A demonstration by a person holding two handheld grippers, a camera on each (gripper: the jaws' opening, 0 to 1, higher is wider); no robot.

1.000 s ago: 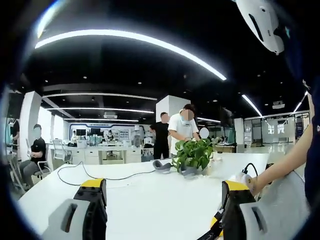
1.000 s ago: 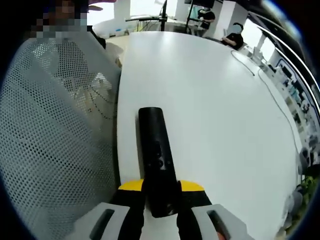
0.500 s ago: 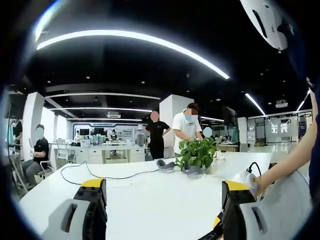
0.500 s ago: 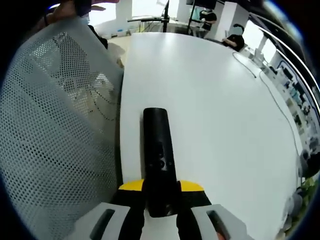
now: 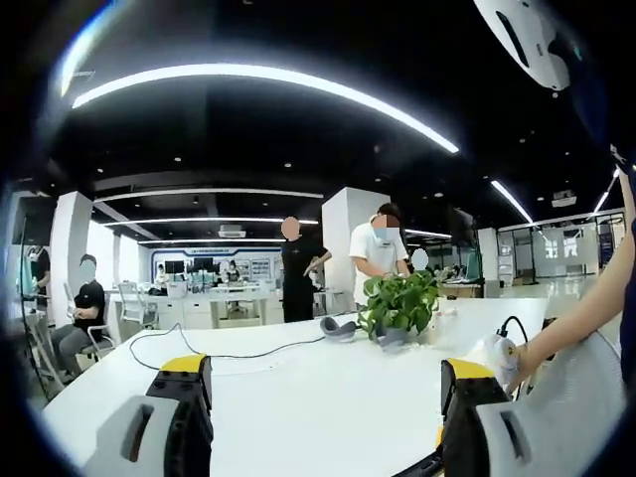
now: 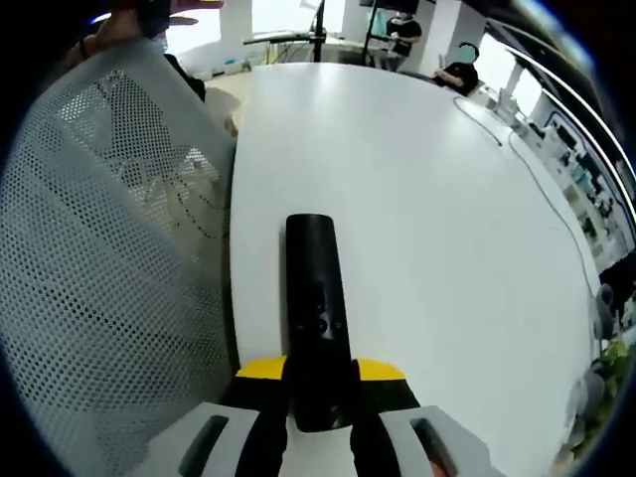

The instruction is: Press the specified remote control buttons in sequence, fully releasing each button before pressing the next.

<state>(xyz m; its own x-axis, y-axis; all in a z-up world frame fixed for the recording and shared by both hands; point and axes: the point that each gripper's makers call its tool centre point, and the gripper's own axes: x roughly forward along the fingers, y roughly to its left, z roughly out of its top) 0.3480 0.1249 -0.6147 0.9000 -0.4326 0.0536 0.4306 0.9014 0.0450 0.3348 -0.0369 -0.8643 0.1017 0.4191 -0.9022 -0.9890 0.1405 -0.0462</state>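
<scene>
step: remote [image 6: 317, 318] pinched in right tongs [image 6: 320, 399] over table [image 6: 447, 229] | left tongs [image 5: 318, 397] spread, idle | next: bring left tongs onto first button

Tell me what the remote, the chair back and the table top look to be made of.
Remote: likely black plastic, semi-gloss, with a soft sheen along its body. Chair back: pale grey mesh, regular perforations you can see through. Table top: smooth white surface, probably laminate; faint even reflections, no grain.
</scene>
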